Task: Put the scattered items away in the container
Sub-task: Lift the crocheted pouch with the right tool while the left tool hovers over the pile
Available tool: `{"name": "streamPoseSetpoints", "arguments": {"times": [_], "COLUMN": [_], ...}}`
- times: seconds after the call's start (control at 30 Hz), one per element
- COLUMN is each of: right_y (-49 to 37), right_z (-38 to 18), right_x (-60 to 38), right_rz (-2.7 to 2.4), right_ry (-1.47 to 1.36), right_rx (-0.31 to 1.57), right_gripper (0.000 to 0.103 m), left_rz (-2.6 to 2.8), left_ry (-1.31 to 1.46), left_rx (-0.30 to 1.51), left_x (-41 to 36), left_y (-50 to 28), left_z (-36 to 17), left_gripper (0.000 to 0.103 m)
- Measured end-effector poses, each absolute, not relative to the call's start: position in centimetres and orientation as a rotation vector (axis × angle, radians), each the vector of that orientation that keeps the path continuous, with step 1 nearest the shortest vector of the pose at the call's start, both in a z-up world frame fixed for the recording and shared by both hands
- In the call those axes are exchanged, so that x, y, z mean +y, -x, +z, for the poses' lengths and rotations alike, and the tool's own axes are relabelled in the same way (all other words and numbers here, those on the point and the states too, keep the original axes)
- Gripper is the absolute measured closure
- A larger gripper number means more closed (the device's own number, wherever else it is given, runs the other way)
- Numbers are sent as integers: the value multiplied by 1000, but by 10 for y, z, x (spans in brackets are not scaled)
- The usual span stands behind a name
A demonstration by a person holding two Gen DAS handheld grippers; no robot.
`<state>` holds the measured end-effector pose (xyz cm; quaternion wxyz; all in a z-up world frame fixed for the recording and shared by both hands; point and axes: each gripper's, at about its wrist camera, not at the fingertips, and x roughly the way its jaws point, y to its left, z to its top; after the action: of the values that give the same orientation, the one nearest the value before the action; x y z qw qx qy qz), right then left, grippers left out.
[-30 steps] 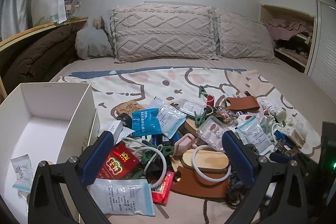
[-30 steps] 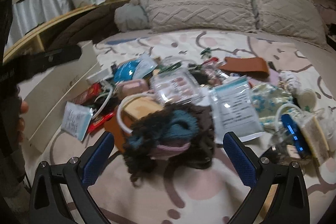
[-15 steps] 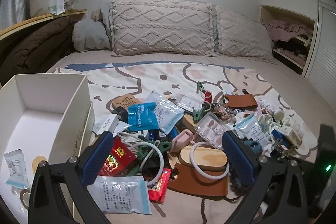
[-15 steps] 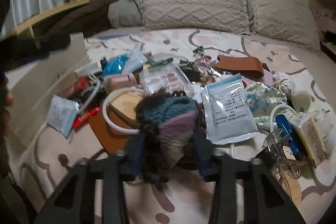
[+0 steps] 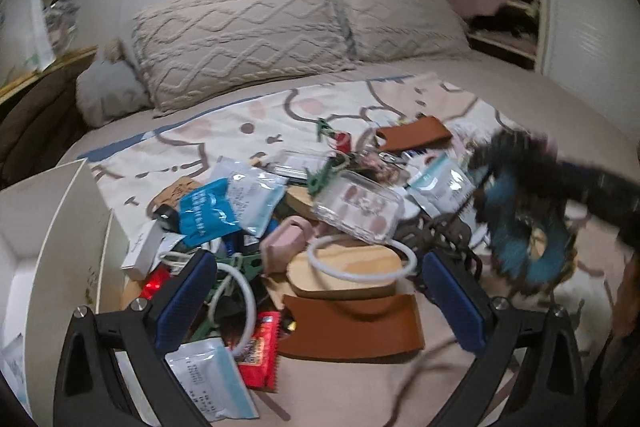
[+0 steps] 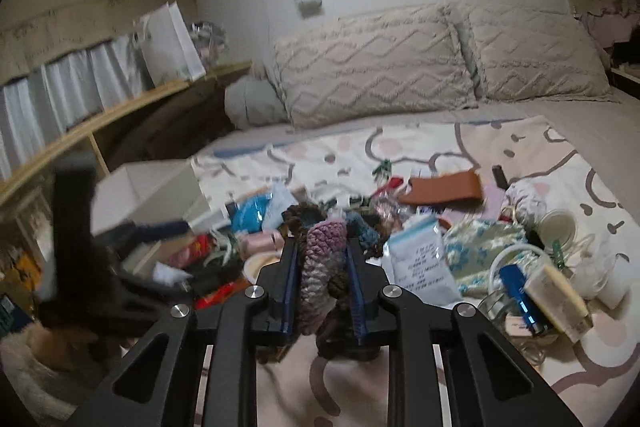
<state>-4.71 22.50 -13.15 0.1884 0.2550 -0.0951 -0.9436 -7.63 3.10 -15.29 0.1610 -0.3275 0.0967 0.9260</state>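
Note:
My right gripper (image 6: 322, 269) has its jaws closing on a knitted yarn scrunchie (image 6: 325, 239) in purple, teal and brown, and both pads press into it. The scrunchie (image 5: 516, 227) hangs blurred above the pile at the right of the left wrist view. The left gripper (image 5: 316, 287) stands open over the heap, with a wooden oval piece (image 5: 344, 277) and a white ring (image 5: 362, 261) between its fingers, untouched. The white box (image 5: 68, 227) sits at the left, its inside mostly hidden. In the right wrist view the box (image 6: 152, 195) lies left of the pile.
Scattered items cover the patterned blanket (image 5: 280, 115): blue packet (image 5: 208, 211), clear nail case (image 5: 358, 205), pink case (image 5: 284, 243), brown leather pieces (image 5: 352, 327), red wrapper (image 5: 260, 351). Pillows (image 6: 372, 63) line the back. A shelf (image 6: 80, 131) runs along the left.
The right gripper closed from wide open onto the scrunchie and lifted it off the bed. The left gripper dropped lower and rolled, and the box slid toward the left edge of its view.

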Motion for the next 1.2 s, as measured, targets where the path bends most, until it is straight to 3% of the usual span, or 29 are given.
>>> {"name": "streamPoseSetpoints", "arguments": {"times": [0.3,0.67,1.2], "right_y": [30,7,11], "right_z": [-102,-73,-85], "right_x": [259,311,326], "right_rz": [-2698,-2805,-2782], "right_ry": [-553,-364,-400], "right_rx": [-384,-509,-581], "right_gripper": [81,81,81], "left_rz": [2584,2582,2487], "left_ry": [931,974,999], "left_rx": [396,381,498], "left_x": [52,53,72], "left_y": [74,93,119], "left_z": [-169,-180,-200], "left_gripper": [0,0,0]}}
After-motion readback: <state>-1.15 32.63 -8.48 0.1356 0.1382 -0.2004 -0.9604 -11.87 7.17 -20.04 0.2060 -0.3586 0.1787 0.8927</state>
